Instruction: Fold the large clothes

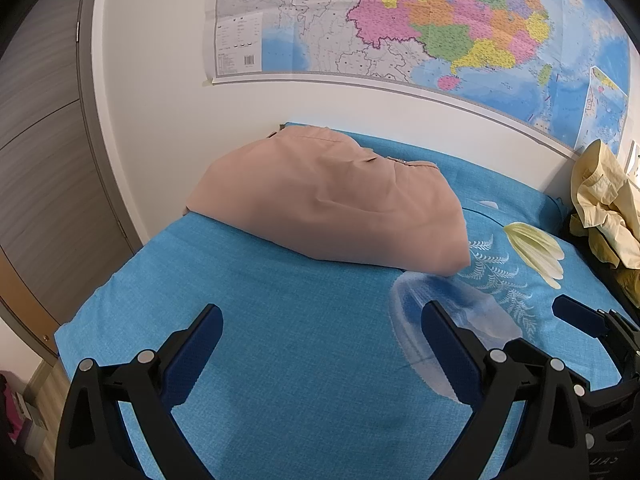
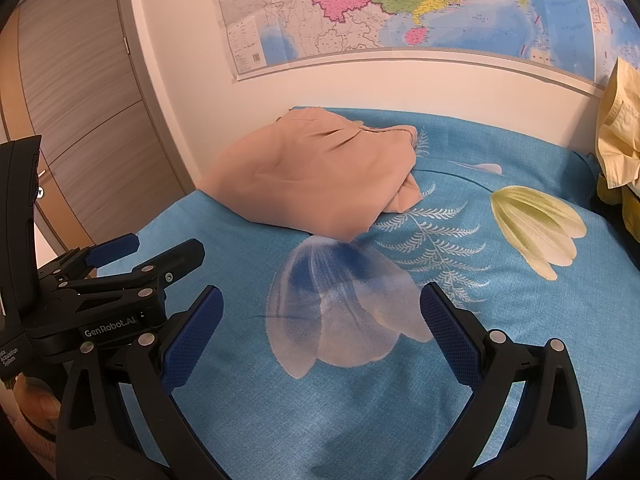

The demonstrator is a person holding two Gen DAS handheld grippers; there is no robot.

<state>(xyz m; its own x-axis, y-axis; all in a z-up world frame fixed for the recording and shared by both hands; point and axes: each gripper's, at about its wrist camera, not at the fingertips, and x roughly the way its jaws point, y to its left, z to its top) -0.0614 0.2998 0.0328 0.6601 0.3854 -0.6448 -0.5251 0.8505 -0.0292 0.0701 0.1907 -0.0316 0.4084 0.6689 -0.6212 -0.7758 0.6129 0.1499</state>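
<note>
A beige-pink garment (image 1: 328, 204) lies folded in a compact bundle at the far left of a bed with a blue flowered sheet (image 1: 304, 360); it also shows in the right wrist view (image 2: 316, 176). My left gripper (image 1: 322, 332) is open and empty, above the sheet, short of the garment. My right gripper (image 2: 322, 312) is open and empty, above a printed white flower. The left gripper (image 2: 144, 252) shows at the left of the right wrist view, and the right gripper's fingertip (image 1: 576, 312) at the right of the left wrist view.
A crumpled yellow garment (image 1: 604, 204) lies at the bed's far right, also in the right wrist view (image 2: 618, 128). A wall map (image 1: 400, 20) hangs behind the bed. A wooden wardrobe (image 1: 44, 168) stands to the left. The sheet (image 2: 400, 400) lies flat near the grippers.
</note>
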